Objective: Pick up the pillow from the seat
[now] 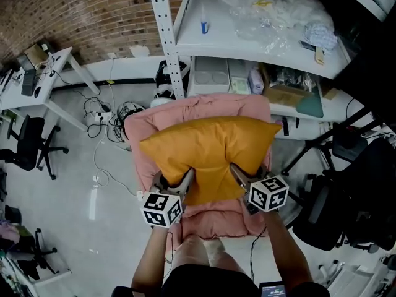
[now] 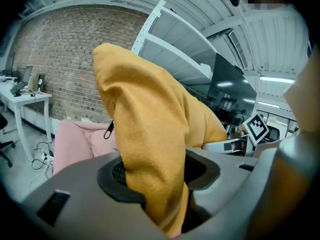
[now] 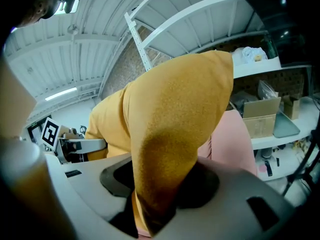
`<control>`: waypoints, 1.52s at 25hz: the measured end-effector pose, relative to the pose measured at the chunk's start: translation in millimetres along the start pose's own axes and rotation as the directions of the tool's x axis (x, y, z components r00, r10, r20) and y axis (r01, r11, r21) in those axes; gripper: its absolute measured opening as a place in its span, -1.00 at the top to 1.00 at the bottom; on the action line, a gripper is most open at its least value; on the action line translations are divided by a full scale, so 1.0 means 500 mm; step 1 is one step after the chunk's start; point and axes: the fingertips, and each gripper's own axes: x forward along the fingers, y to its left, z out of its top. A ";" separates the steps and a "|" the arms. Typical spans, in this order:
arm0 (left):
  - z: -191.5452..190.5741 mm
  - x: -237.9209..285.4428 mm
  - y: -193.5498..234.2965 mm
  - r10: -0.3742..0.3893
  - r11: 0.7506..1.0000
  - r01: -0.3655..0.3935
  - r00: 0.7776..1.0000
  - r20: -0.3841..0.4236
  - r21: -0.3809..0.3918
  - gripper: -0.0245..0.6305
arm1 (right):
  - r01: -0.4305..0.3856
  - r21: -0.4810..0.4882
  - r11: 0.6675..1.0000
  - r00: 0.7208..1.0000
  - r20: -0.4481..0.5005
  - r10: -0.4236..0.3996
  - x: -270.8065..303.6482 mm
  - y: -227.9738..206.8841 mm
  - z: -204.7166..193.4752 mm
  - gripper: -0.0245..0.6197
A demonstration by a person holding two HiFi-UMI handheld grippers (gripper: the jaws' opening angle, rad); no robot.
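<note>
Yellow pillow [image 1: 210,150] hangs over the pink seat [image 1: 216,224], its near edge toward the seat's front, left hand-held gripper [image 1: 184,181] and right hand-held gripper [image 1: 239,177] each clamped on a cloth fold (shallow bite), so slippage could drop it.

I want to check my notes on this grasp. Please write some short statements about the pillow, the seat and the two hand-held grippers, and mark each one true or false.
1. The pillow is yellow-orange. True.
2. Only one hand-held gripper holds the pillow. False: the left hand-held gripper and the right hand-held gripper are both shut on its near edge.
3. The seat is pink. True.
4. The pillow lies on a white shelf. False: it is over the seat, and the white shelf stands beyond it.
5. A zipper pull hangs at the pillow's edge. True.
</note>
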 end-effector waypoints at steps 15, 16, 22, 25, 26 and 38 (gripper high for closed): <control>0.061 -0.080 -0.088 -0.001 1.000 -0.001 0.996 0.089 0.021 0.26 | -0.007 -0.086 0.996 0.998 0.063 0.012 -0.112 0.046 0.064 0.28; 0.067 -0.085 -0.094 -0.002 1.000 0.000 0.995 0.095 0.022 0.26 | -0.009 -0.091 0.996 0.998 0.067 0.015 -0.119 0.048 0.070 0.28; 0.096 -0.111 -0.129 0.001 0.999 -0.007 0.993 0.119 0.047 0.26 | -0.020 -0.099 0.995 0.995 0.094 0.030 -0.157 0.058 0.094 0.25; 0.098 -0.118 -0.146 0.003 0.999 -0.010 0.992 0.123 0.052 0.26 | -0.024 -0.100 0.995 0.994 0.101 0.034 -0.174 0.058 0.096 0.25; 0.098 -0.120 -0.151 0.004 0.999 -0.010 0.992 0.124 0.052 0.26 | -0.025 -0.102 0.995 0.994 0.102 0.035 -0.179 0.057 0.095 0.25; 0.117 -0.146 -0.181 0.007 0.998 -0.015 0.992 0.125 0.062 0.24 | -0.038 -0.093 0.995 0.991 0.128 0.050 -0.211 0.065 0.109 0.21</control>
